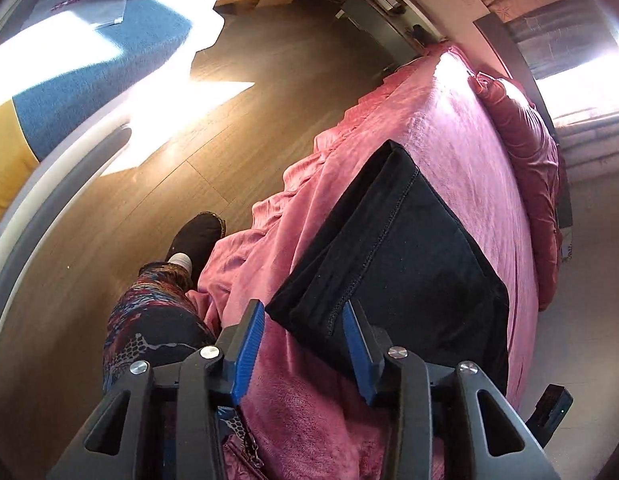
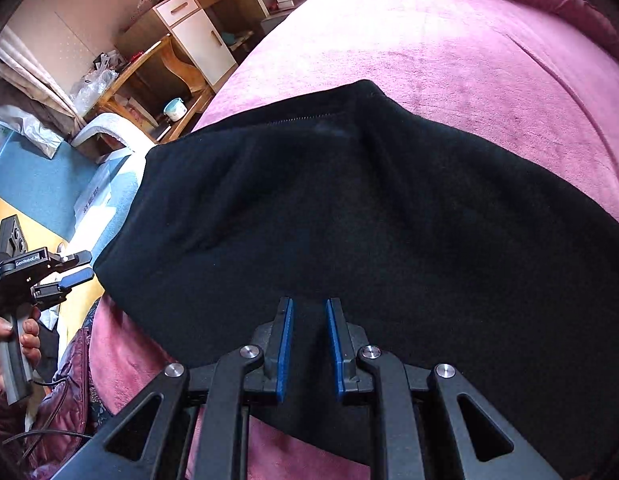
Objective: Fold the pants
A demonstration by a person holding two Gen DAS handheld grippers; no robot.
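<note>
The black pants (image 1: 405,248) lie folded into a compact stack on the pink bedspread (image 1: 449,128), close to the bed's near edge. My left gripper (image 1: 303,312) hovers open at the stack's near corner; bedspread and the corner's hem show between its blue pads (image 1: 245,356). In the right wrist view the pants (image 2: 349,208) fill the middle. My right gripper (image 2: 308,304) is just above their near part, jaws narrowly apart, and I see no fabric pinched between them. The left gripper (image 2: 89,267) also shows there, off the pants' left edge, held by a hand (image 2: 13,340).
A person's patterned trouser leg (image 1: 149,320) and dark slipper (image 1: 197,236) stand on the wooden floor (image 1: 237,152) beside the bed. Dark red pillows (image 1: 529,152) lie at the bed's far end. A wooden desk with a white cabinet (image 2: 197,36) and a blue-yellow cushion (image 1: 89,80) are across the floor.
</note>
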